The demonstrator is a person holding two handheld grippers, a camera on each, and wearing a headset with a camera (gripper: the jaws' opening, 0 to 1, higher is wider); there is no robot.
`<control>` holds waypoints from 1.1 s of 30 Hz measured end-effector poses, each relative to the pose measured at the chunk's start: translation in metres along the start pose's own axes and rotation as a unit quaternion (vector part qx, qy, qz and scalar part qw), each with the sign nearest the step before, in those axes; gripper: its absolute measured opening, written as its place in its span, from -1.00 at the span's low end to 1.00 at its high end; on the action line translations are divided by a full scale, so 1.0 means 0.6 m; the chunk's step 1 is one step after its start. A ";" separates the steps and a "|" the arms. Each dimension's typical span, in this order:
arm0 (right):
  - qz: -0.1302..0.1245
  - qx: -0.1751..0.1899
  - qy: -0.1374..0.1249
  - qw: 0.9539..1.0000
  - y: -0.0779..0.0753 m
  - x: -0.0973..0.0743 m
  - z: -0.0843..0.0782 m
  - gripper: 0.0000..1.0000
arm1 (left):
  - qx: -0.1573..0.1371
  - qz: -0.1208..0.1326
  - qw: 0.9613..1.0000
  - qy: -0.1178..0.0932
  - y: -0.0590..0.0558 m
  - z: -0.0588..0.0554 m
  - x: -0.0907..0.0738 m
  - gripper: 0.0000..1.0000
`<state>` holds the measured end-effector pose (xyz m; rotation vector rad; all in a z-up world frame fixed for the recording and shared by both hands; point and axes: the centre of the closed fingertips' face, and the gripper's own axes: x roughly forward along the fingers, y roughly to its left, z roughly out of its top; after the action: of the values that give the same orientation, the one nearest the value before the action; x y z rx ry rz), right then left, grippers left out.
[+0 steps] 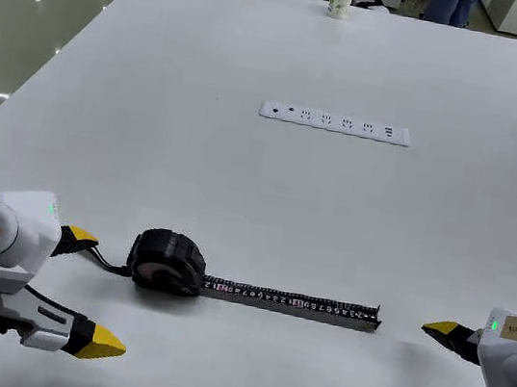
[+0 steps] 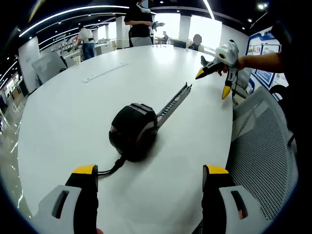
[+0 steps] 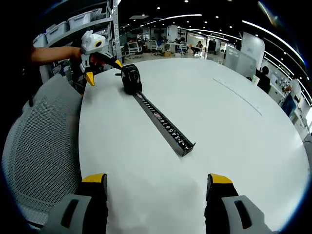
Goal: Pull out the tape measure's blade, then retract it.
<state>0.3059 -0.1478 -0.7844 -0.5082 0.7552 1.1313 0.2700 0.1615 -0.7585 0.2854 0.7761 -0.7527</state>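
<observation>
The left gripper (image 1: pixel 98 291) is held with its jaws spread apart, nothing being gripped. The black tape measure (image 1: pixel 168 261) is seen lying on the white table (image 1: pixel 242 172) just ahead of its tips, and a short cord (image 2: pixel 111 169) is trailed from the case toward one jaw. The blade (image 1: pixel 291 303) is laid out flat, away from this gripper. Its hooked end (image 3: pixel 186 146) is found near the front of the right gripper (image 1: pixel 414 376), whose jaws are likewise parted and empty. A power strip (image 1: pixel 335 122) is seen well beyond both.
</observation>
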 end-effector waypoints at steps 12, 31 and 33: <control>-0.026 0.032 -0.029 0.999 0.007 -0.005 0.015 0.79 | -0.033 0.032 0.999 -0.029 -0.020 -0.003 -0.001 0.83; -0.065 0.082 -0.068 0.992 0.032 -0.017 0.033 0.95 | -0.089 0.063 0.992 -0.069 -0.050 0.020 -0.005 0.98; -0.066 0.087 -0.070 0.991 0.035 -0.019 0.034 0.94 | -0.093 0.067 0.991 -0.075 -0.053 0.025 -0.009 0.98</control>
<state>0.2893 -0.1326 -0.7622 -0.3228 0.6800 0.9570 0.2528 0.1345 -0.7433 0.1105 0.6723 -0.5648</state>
